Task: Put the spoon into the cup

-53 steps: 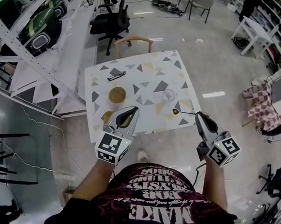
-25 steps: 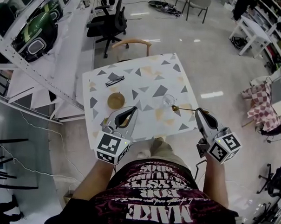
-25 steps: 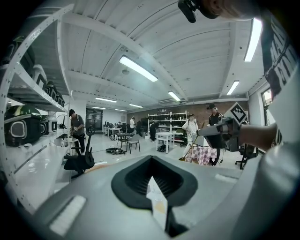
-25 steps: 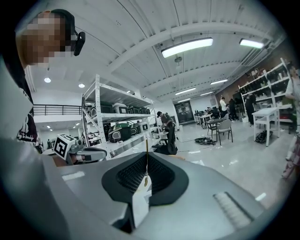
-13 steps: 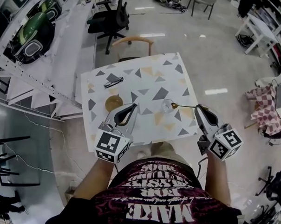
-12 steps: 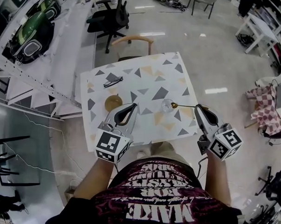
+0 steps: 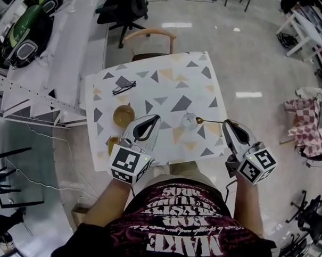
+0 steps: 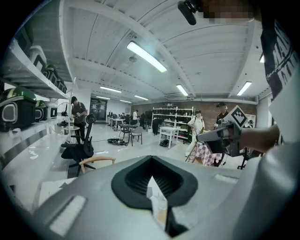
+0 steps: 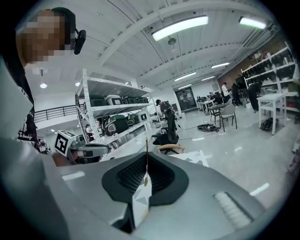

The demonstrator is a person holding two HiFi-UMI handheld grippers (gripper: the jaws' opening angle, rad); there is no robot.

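A clear glass cup (image 7: 189, 120) stands on the triangle-patterned table (image 7: 164, 77), near its front edge. My right gripper (image 7: 226, 123) is shut on the handle of a thin gold spoon (image 7: 209, 121). The spoon points left, and its small bowl is level with the cup's right rim, just beside it. In the right gripper view the spoon (image 9: 146, 157) shows as a thin upright line between the closed jaws. My left gripper (image 7: 153, 118) hovers over the table left of the cup, jaws together with nothing in them.
A round brown dish (image 7: 123, 115) sits left of the left gripper, with a yellowish item (image 7: 113, 144) nearer the front edge. Dark glasses (image 7: 124, 88) lie at the back left. A wooden chair (image 7: 149, 37) stands behind the table, and shelving (image 7: 36, 88) to the left.
The right gripper has carried the spoon forward and left, from in front of the cup to beside its right rim. The left gripper has kept its place.
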